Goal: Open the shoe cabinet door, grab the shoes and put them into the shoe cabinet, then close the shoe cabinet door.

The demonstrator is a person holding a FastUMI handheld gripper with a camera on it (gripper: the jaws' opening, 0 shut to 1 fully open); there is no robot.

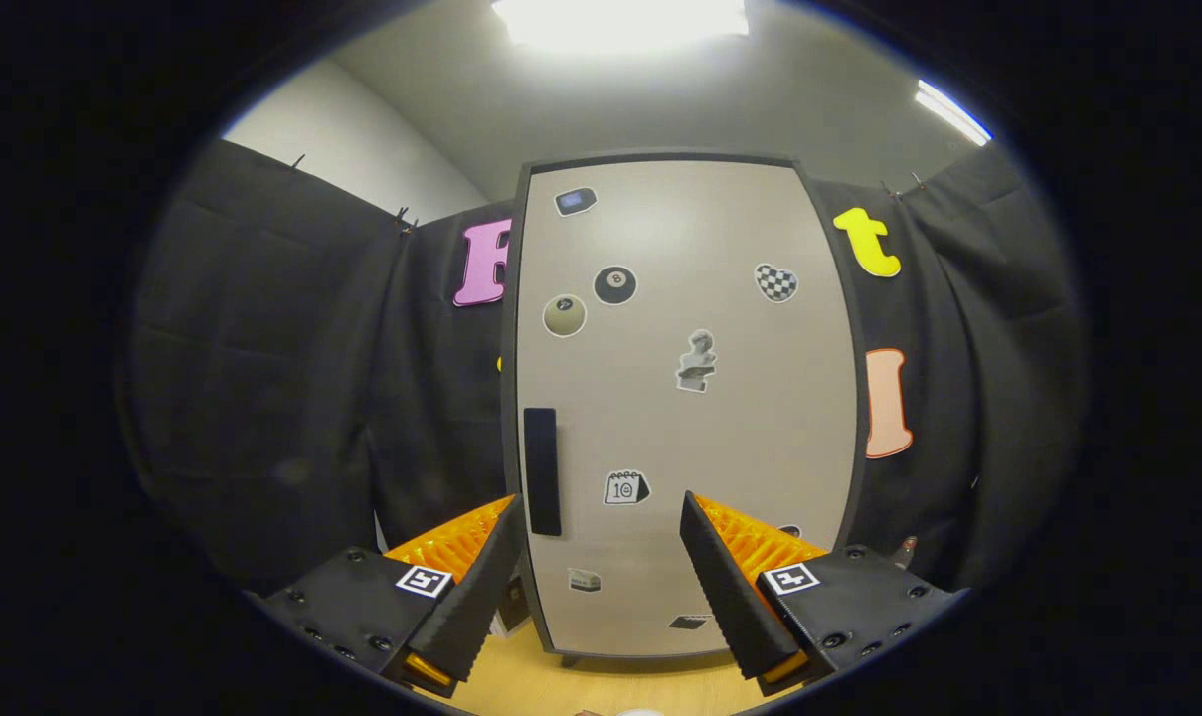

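We see the gripper [601, 527] fingers apart, gripping nothing; shoe cabinet door [685, 398] frame centre, flat, matte beige, stickered; dark slab handle [541, 471] lower left; door's base partly hidden.

One tall beige shoe cabinet door [680, 418] with a dark frame is standing ahead of one gripper [601, 517], whose two fingers are spread apart with nothing between them. On that door, one black upright handle [541, 470] is showing, and nine stickers are showing, among them one checkered heart sticker [775, 282] and two round ball stickers [614, 285].
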